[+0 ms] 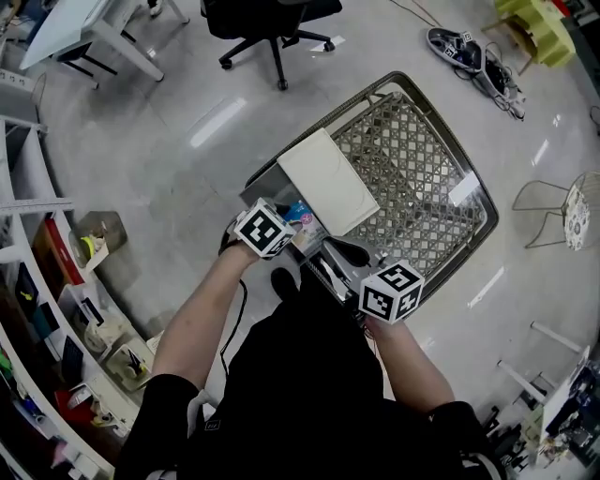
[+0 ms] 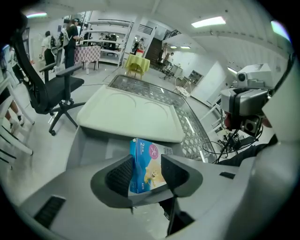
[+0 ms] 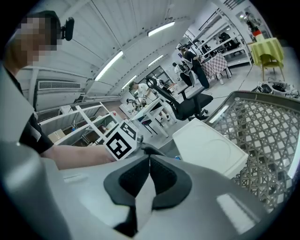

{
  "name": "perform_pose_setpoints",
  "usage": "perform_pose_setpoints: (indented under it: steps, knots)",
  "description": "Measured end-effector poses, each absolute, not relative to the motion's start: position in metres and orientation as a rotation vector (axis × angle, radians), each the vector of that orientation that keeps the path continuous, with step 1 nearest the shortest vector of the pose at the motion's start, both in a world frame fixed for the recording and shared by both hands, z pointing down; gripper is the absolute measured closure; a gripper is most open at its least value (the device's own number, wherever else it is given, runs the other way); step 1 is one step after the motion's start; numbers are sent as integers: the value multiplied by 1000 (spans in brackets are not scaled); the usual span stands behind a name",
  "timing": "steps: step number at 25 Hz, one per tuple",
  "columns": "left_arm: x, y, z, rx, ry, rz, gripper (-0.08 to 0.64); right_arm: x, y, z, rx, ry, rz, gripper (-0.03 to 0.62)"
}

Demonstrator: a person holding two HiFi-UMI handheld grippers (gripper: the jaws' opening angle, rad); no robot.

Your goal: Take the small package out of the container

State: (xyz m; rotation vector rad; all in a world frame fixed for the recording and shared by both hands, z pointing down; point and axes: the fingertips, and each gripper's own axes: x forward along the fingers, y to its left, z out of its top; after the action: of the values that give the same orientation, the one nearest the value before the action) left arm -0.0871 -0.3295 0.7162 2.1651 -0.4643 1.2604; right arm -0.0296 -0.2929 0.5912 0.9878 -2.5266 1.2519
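Note:
The small package (image 2: 146,164) is a blue carton, standing upright between the pads of my left gripper (image 2: 147,176), which is shut on it. In the head view that package (image 1: 299,215) shows just past the left gripper (image 1: 292,225), above the near grey end of the shopping cart (image 1: 473,183). A white tray (image 1: 328,180) lies tilted across that end of the cart, just beyond the package. My right gripper (image 3: 149,161) is shut with nothing between its pads. It hovers at the cart's near edge (image 1: 339,249), right of the left gripper.
The cart's metal mesh basket (image 3: 262,136) stretches beyond the tray (image 3: 208,147). A black office chair (image 1: 272,23) stands on the floor past the cart. Shelving (image 1: 47,281) runs along the left, a wire chair (image 1: 562,211) stands at the right, and shoes (image 1: 459,47) lie at the far right.

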Motion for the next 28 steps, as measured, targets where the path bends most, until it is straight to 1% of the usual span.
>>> perform_pose_setpoints:
  steps: [9,13,20,25,28]
  knots:
    - [-68,-305,679,2313,-495,1156,371,-19,-322,611,1077,-2456,1147,572]
    - [-60,-294,668,2356,-464,1122,371,-27,-341,633,1069,-2404,1143,526]
    - [-55,-283,657,2429,-414,1023,371,-39,-352,670,1056,-2274,1135,526]
    - [-72,-285,672,2442,-519,1125,354,-37,-348,669,1071,-2278,1138,529]
    - [-70,-279,687,2423,-498,1167,350,-33,-342,665,1091,-2278,1144,532]
